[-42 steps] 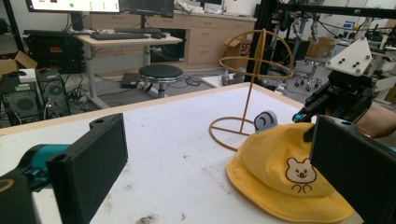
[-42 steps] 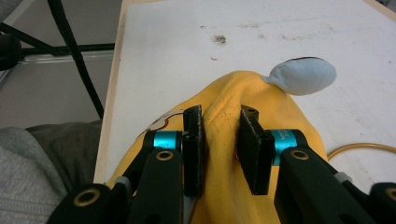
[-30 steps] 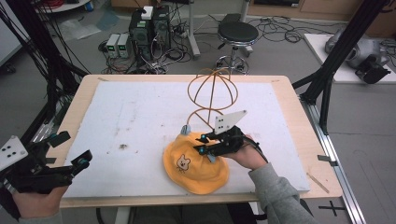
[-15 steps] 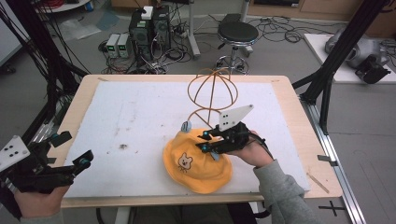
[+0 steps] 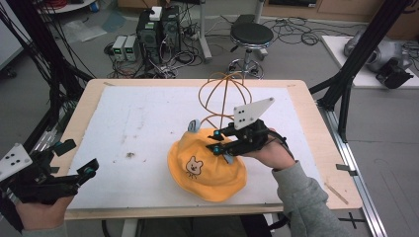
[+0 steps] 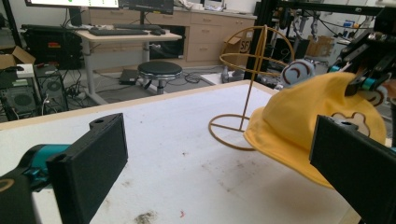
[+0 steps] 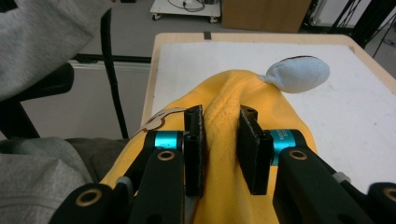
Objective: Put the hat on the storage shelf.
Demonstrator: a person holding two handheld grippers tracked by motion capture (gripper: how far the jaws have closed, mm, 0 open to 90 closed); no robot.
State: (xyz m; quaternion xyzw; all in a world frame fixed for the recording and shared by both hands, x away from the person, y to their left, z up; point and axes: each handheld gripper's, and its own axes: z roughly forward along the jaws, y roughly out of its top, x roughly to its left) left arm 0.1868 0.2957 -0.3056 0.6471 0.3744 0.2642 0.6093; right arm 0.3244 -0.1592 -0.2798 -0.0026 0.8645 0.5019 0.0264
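Lifting: the right gripper [image 5: 221, 141], fingers pinching a fold of the soft yellow bear-print hat [image 5: 206, 166], has raised the crown off the desk [image 5: 123, 123] since a second ago, beside the orange wire ball stand [image 5: 222, 98]. Likely headed there. Left gripper [image 5: 74, 175] idles, fingers wide.

wire stand [image 5: 223, 98] behind hat [image 5: 205, 168], left mat [image 5: 133, 128] open
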